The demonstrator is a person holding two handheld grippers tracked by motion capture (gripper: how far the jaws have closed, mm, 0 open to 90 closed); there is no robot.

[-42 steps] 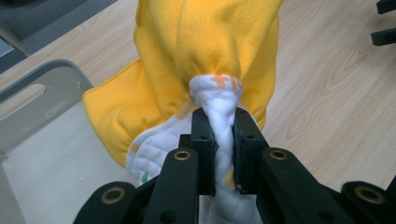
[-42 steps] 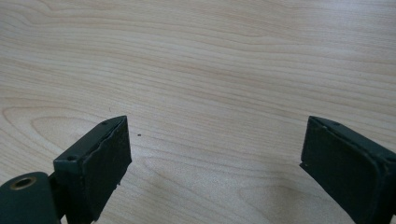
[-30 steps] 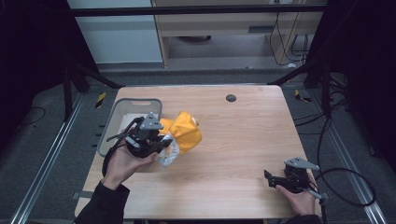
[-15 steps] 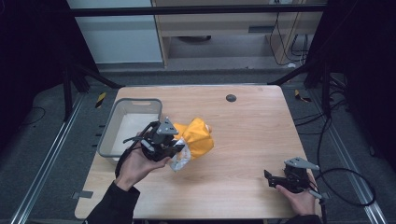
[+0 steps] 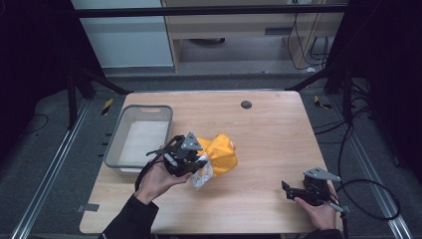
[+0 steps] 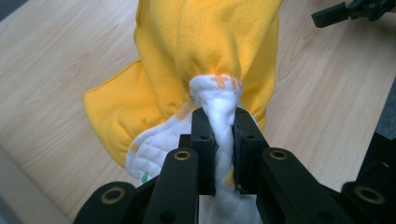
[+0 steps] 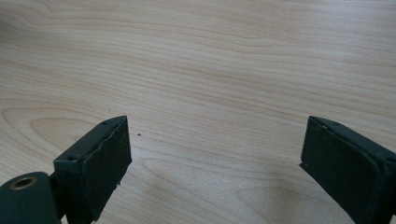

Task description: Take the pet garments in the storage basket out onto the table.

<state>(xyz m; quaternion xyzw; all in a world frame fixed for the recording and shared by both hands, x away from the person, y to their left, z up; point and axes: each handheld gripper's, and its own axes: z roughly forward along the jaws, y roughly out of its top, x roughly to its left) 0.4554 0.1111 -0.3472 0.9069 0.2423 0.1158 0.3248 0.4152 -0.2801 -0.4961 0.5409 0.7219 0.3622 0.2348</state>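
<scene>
Gripping the yellow cloth [image 6: 205, 51] beside the grey bin [image 5: 117, 144], left tongs [image 6: 219, 135] pinch; right tongs [image 7: 215, 158] gape.

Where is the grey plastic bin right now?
In the high view the grey bin sits at the table's left side, just left of the left claw, which is shut on the yellow and white cloth.

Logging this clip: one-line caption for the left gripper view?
Left gripper shut on the white quilted edge of a yellow cloth above the wooden table.
</scene>
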